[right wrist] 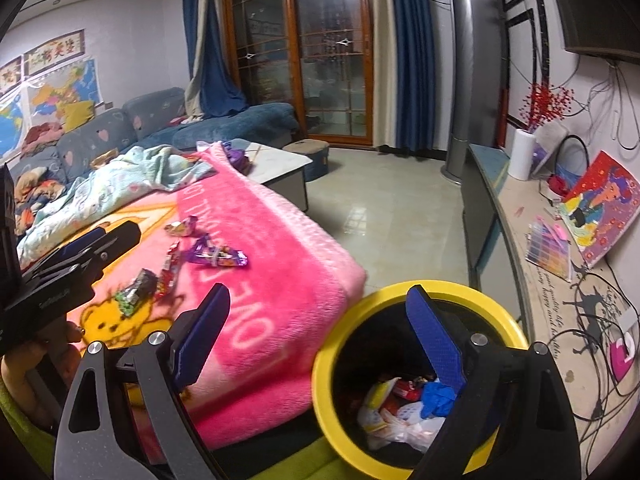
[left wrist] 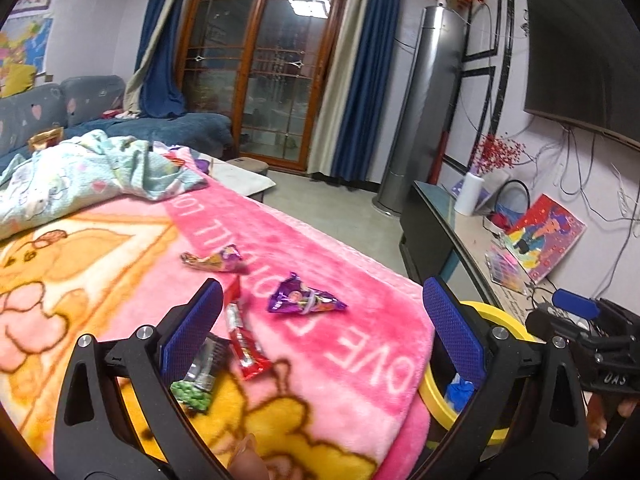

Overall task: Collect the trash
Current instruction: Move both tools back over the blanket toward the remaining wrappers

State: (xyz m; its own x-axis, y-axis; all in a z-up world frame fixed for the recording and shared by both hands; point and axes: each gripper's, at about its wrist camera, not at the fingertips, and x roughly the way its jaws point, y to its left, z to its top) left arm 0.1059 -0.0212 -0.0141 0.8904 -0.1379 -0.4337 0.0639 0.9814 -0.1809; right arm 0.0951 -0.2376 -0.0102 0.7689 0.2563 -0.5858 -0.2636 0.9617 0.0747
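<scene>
The left gripper (left wrist: 324,320) stands released, jaws wide apart, with nothing clamped, above the pink blanket (left wrist: 320,240). A purple wrapper (left wrist: 304,298) lies on the blanket between the jaw lines, with a second purple wrapper (left wrist: 214,260) at 11 o'clock from it. A red wrapper (left wrist: 244,344) lies just beside the left pad, and a green-and-silver wrapper (left wrist: 198,376) sits at 7 o'clock from the red one, partly behind that pad. The right gripper (right wrist: 316,328) is likewise released and empty, over the blanket edge and the yellow-rimmed bin (right wrist: 400,292). The bin stands at 4 o'clock from the blanket and contains mixed trash (right wrist: 404,412).
</scene>
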